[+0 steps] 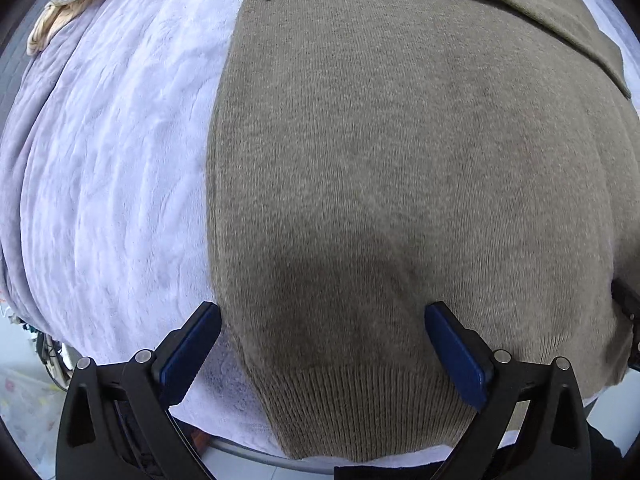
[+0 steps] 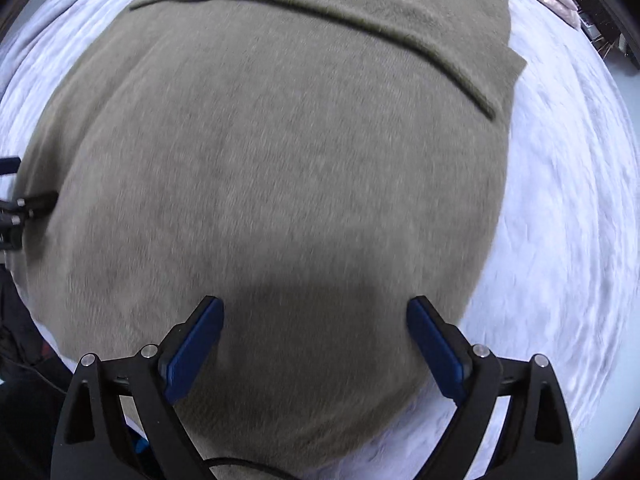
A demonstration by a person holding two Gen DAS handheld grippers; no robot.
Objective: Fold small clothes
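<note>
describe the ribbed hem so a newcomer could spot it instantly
A white fleece blanket covers the surface, and a brown knit sweater lies flat on it. The ribbed hem is the band on its near edge, below the open left gripper. Only it has coarse vertical ribs.

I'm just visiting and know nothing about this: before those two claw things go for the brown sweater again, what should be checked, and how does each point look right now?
1. Left gripper open and empty: ok, its fingers stand wide apart with nothing between them.
2. Right gripper open and empty: ok, same.
3. Brown sweater lying flat on the white blanket: ok.
4. Sleeve already folded across the top: ok.
5. Ribbed hem within the left fingers' span: ok, it sits just below them.
6. Right gripper lined up with the hem: cannot tell, the view is blurred.
</note>
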